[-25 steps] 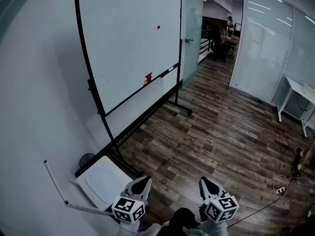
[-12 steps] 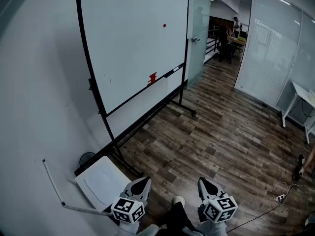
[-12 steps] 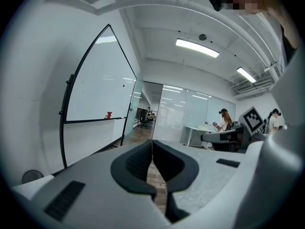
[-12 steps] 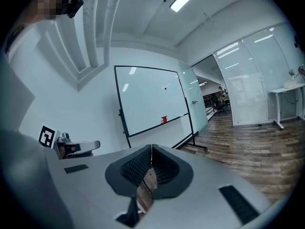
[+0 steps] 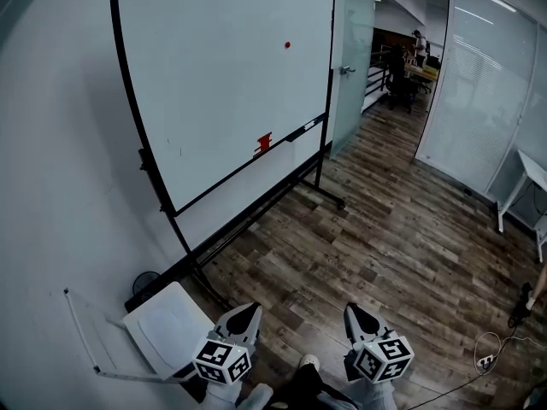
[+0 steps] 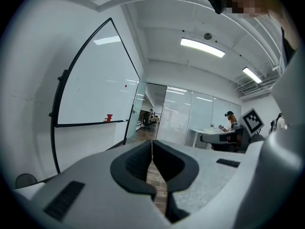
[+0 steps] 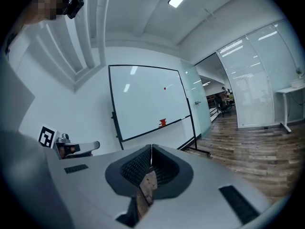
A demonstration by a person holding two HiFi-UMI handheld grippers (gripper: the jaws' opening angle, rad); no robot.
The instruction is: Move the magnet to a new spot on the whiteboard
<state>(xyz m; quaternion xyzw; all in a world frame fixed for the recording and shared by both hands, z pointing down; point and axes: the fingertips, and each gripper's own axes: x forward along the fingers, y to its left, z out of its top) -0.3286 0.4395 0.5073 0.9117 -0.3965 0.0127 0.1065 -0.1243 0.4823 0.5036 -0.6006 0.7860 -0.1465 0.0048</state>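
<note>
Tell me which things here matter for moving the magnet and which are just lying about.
Job: small round red magnet, black-framed whiteboard, left gripper, right gripper.
Lying about: red block low on the board, white desk, white power strip.

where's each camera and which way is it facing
Head view: on the person's head, facing steeply down at whiteboard and floor; left claw and right claw show below.
Left gripper view: on the left claw, looking along its shut jaws past the whiteboard; right claw's cube at right.
Right gripper view: on the right claw, along its shut jaws toward the whiteboard.
Head and right gripper views share the red magnet.
</note>
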